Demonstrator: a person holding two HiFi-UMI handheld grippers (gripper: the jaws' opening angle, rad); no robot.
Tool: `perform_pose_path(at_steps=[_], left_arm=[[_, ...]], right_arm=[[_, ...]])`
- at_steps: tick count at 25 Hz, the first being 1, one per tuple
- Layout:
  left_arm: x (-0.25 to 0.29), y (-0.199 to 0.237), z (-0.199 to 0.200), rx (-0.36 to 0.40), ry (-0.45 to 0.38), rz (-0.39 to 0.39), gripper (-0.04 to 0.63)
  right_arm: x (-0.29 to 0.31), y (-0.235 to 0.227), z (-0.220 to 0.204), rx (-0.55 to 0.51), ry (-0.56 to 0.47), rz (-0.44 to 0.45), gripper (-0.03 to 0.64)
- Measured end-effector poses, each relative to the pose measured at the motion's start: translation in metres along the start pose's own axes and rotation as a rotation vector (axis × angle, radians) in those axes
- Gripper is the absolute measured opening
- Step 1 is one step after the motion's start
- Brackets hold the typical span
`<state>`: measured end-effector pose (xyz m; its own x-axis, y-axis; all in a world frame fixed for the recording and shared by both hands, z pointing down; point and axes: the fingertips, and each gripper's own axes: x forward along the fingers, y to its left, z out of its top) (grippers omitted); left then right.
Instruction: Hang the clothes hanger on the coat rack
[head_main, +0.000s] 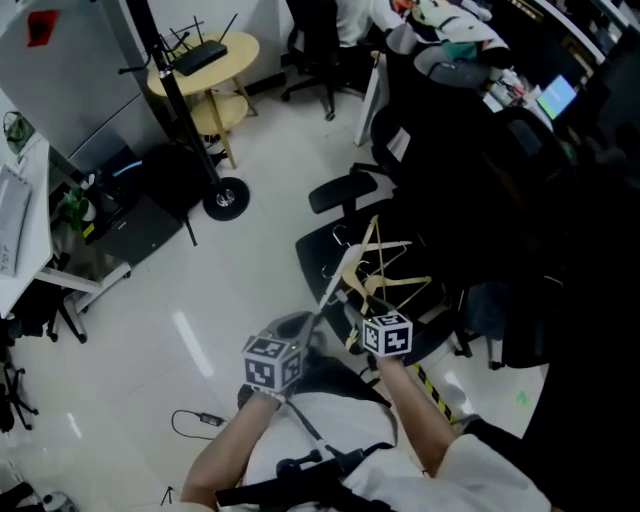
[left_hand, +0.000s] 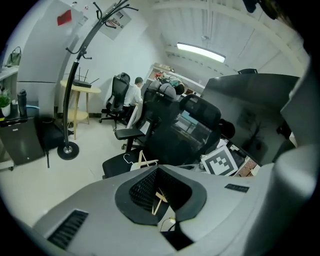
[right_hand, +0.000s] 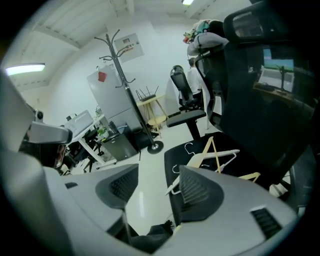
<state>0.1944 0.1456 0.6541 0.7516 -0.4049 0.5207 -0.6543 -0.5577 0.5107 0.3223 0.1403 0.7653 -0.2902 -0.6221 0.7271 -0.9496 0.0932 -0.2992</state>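
Several wooden clothes hangers (head_main: 385, 270) and a white hanger (head_main: 335, 290) lie piled on the seat of a black office chair (head_main: 320, 255). The right gripper view shows the wooden hangers (right_hand: 215, 150) just beyond the jaws. The coat rack (head_main: 180, 100), a black pole on a round base, stands on the floor to the far left, with bare hooks. My right gripper (head_main: 368, 312) hangs over the near edge of the seat, open (right_hand: 159, 172), with nothing between its pads. My left gripper (head_main: 298, 330) is beside it, its fingertips meeting (left_hand: 156, 170).
A round yellow side table (head_main: 205, 60) with a black router stands behind the coat rack. A dark cabinet (head_main: 150, 215) and a white desk (head_main: 20, 230) sit at the left. More office chairs and a person (left_hand: 134, 95) are at the back. A cable (head_main: 195, 420) lies on the floor.
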Motion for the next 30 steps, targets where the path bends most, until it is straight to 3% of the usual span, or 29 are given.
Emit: perform_pose_path(at_steps=[7, 16, 30], left_arm=[[0.045, 0.022, -0.006, -0.006, 0.080, 0.000, -0.003], [0.098, 0.061, -0.025, -0.070, 0.164, -0.028, -0.003], [0.126, 0.099, -0.059, -0.181, 0.235, -0.036, -0.003]], right_arm=[[0.068, -0.036, -0.015, -0.065, 0.131, -0.063, 0.293], [0.148, -0.081, -0.035, -0.132, 0.230, -0.146, 0.295], [0.234, -0.131, -0.074, -0.177, 0.371, -0.233, 0.295]])
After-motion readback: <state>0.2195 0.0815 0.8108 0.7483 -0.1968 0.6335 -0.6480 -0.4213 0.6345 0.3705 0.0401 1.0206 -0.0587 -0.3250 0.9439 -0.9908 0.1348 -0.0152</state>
